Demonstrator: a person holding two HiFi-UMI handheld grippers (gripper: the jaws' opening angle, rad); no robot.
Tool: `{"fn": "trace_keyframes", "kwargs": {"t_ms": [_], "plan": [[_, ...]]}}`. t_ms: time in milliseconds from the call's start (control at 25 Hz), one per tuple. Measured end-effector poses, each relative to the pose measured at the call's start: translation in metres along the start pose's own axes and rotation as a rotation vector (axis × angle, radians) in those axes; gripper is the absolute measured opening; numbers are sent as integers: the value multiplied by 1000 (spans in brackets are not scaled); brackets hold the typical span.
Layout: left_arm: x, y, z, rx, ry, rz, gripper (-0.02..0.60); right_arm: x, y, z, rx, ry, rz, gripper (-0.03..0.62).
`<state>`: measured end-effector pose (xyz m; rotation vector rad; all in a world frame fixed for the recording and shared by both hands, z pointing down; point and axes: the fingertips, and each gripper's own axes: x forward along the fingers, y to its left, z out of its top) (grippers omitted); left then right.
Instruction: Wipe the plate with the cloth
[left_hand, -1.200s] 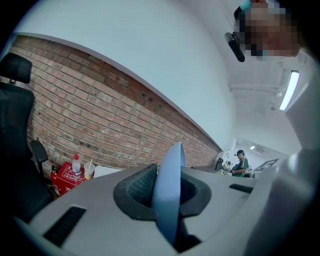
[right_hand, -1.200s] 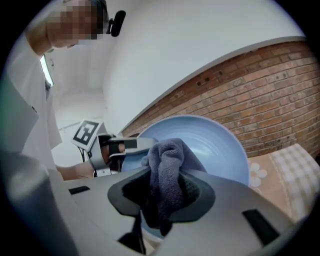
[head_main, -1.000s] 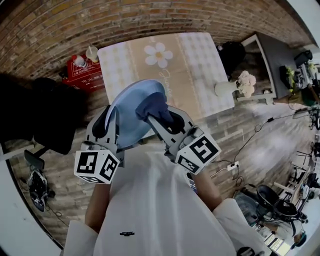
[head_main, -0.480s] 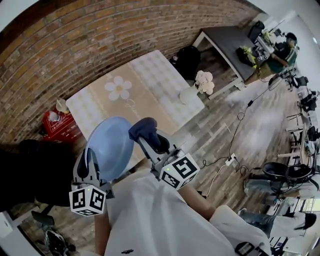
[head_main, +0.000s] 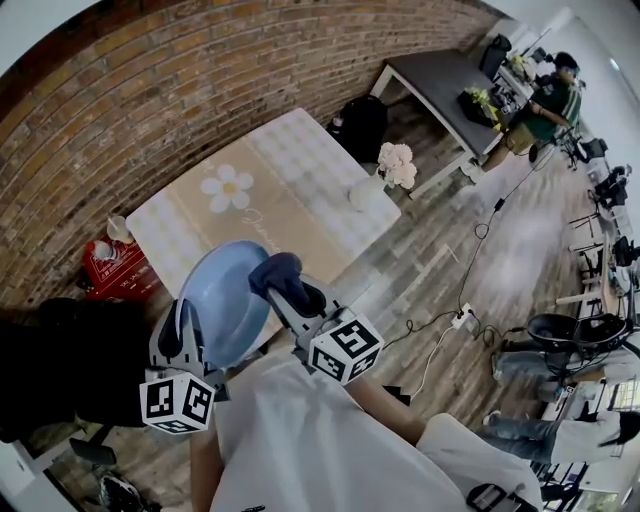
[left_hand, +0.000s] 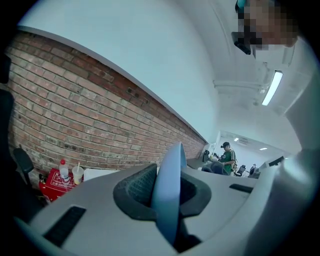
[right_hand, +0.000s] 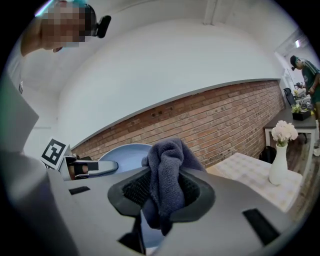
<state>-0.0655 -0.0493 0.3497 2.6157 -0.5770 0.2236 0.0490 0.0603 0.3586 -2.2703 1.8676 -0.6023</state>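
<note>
**Plate held in the air, cloth at its face**

At lower left of the head view, the left gripper (left_hand: 167, 194) is clamped on the rim of the blue plate (head_main: 222, 298). The plate is lifted clear of the checked table (head_main: 300, 185) and shows edge-on between the jaws in the left gripper view. The right gripper (right_hand: 161, 196) is closed on a bunched dark cloth (right_hand: 167, 170), which sits at the plate's right side; I cannot tell whether it presses on the face. Only a rim pinch holds the plate, so I judge that a hard wipe could lever it loose and drop it. The cloth could also drag out of its jaws.
</note>
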Motion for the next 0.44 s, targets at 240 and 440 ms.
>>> {"fn": "trace_keyframes", "kwargs": {"t_ms": [240, 440], "plan": [[14, -23, 13, 13, 11, -59, 48, -10, -6, 19, 0, -22, -35, 115], [33, -29, 13, 33, 55, -113, 48, -6, -13, 24, -8, -40, -70, 115]]}}
